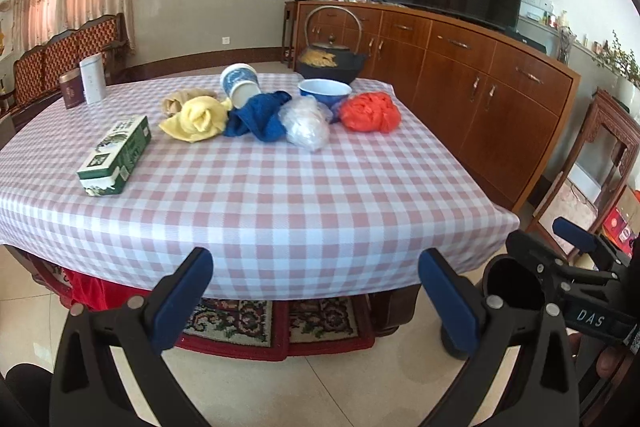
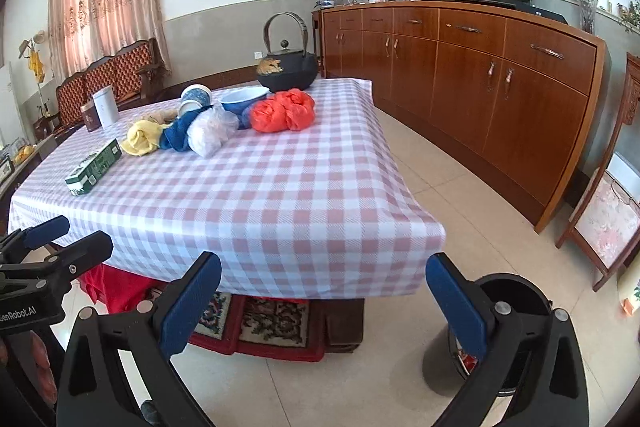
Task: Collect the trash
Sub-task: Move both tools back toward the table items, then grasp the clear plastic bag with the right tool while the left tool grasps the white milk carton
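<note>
On the far part of the checked tablecloth lie a crumpled orange plastic bag, a clear plastic bag, a blue rag, a yellow rag and a beige wad. A dark round bin stands on the floor by the table's near right corner. My left gripper is open before the near table edge, holding nothing. My right gripper is open too, level with that edge, with the bin behind its right finger.
A green box, two tins, a tipped blue-and-white cup, a blue bowl and a black iron kettle share the table. A wooden sideboard with a TV lines the right wall. A patterned rug lies under the table.
</note>
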A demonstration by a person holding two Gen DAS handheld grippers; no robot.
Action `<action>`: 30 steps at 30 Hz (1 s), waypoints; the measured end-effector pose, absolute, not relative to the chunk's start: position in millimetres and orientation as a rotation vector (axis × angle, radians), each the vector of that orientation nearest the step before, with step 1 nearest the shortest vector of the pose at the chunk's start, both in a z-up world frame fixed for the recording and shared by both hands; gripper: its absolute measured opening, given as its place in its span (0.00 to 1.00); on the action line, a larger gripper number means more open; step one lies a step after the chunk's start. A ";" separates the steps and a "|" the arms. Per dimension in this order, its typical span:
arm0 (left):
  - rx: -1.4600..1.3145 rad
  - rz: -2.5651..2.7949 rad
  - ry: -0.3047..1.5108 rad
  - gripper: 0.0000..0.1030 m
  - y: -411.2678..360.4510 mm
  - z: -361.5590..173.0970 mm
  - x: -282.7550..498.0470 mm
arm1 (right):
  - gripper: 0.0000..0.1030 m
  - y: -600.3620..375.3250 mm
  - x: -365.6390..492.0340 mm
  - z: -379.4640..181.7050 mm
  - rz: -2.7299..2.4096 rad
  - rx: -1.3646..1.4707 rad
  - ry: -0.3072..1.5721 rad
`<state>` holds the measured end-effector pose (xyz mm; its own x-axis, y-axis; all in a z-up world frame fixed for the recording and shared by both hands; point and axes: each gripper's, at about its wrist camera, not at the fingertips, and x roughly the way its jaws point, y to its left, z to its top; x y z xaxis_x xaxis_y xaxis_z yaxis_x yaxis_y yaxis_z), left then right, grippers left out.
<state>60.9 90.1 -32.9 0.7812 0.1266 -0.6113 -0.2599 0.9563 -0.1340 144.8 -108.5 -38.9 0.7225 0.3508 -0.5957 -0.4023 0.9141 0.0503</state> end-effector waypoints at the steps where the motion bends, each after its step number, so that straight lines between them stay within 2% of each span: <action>1: -0.223 0.221 0.638 1.00 95.8 -32.4 60.4 | 1.00 -102.2 146.8 -35.9 0.432 -0.079 0.632; 6: -0.246 0.308 0.616 1.00 134.6 -31.5 54.1 | 1.00 -59.9 152.0 -26.8 0.491 -0.121 0.601; 14: -0.235 0.444 0.598 1.00 194.6 -34.5 50.0 | 1.00 0.4 174.5 -25.6 0.549 -0.188 0.651; 25: -0.249 0.547 0.632 0.98 275.4 -48.9 79.0 | 1.00 70.2 224.4 -35.1 0.590 -0.262 0.681; 30: -0.249 0.551 0.672 0.94 292.9 -59.8 102.0 | 0.95 92.0 253.4 -42.1 0.585 -0.273 0.703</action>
<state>102.0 292.9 -59.8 0.6471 0.4010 -0.6484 -0.5575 0.8290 -0.0436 253.4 92.0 -42.1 0.6124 0.4109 -0.6753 -0.5891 0.8069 -0.0432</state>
